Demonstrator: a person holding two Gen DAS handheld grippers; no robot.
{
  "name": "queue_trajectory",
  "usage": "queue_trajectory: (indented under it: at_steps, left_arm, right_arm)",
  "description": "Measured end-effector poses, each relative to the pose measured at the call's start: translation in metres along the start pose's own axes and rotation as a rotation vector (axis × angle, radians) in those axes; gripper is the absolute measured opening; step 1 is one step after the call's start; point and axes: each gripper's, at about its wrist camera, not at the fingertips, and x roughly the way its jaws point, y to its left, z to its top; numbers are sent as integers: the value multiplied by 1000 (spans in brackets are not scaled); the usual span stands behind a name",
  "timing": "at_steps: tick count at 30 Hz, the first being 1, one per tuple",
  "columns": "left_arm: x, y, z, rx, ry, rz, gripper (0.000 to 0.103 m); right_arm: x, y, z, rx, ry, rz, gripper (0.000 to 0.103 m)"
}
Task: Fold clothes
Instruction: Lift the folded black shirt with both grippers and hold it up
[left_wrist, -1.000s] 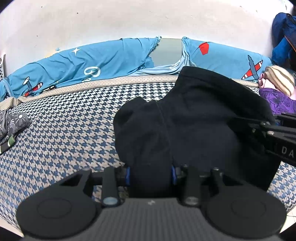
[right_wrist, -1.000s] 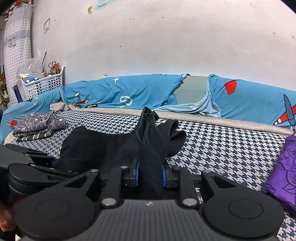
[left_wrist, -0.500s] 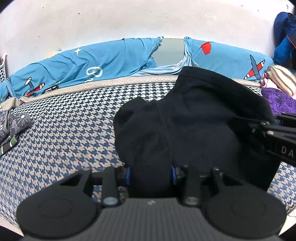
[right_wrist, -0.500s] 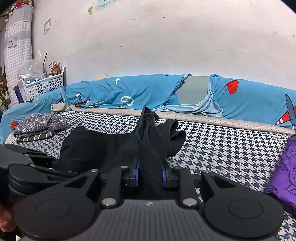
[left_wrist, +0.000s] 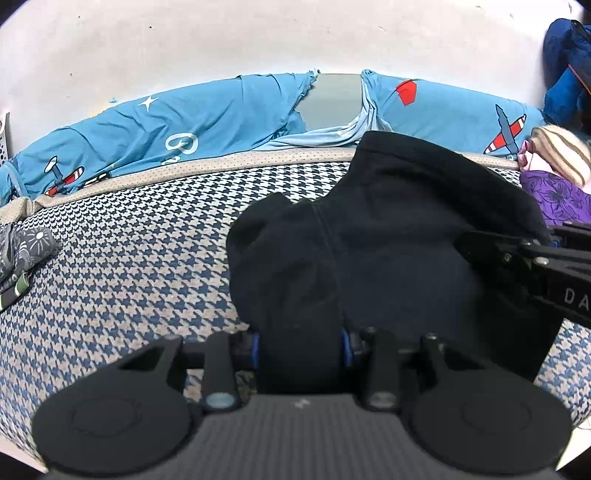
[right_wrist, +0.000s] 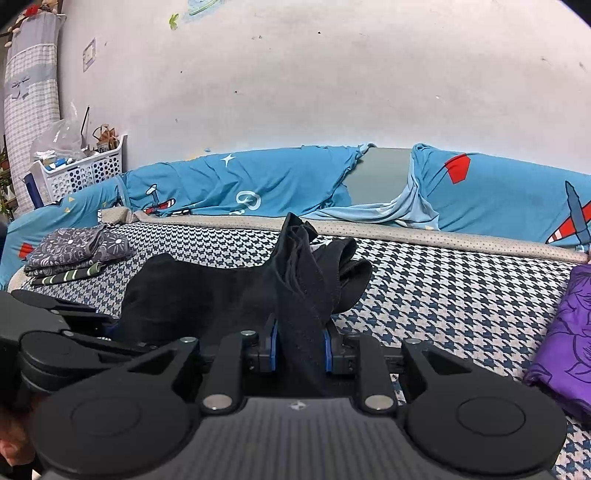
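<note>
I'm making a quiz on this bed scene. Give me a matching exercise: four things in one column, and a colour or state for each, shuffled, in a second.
Things:
1. black garment
2. folded grey patterned clothes
3. purple floral fabric
4. white basket

States:
A. stacked at the bed's left end
B. at the right edge of the bed
C. clamped by both grippers
D. beyond the bed by the wall, full of items

Pairs: 1-C, 2-A, 3-B, 4-D
</note>
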Motion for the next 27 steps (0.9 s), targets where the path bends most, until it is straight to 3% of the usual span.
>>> queue_trajectory:
  at_steps: [27]
  left_arm:
    - [9,-23,5,44,-7,-28,34]
  right_arm:
    - [-17,-16,-5,51,-6,-49,22]
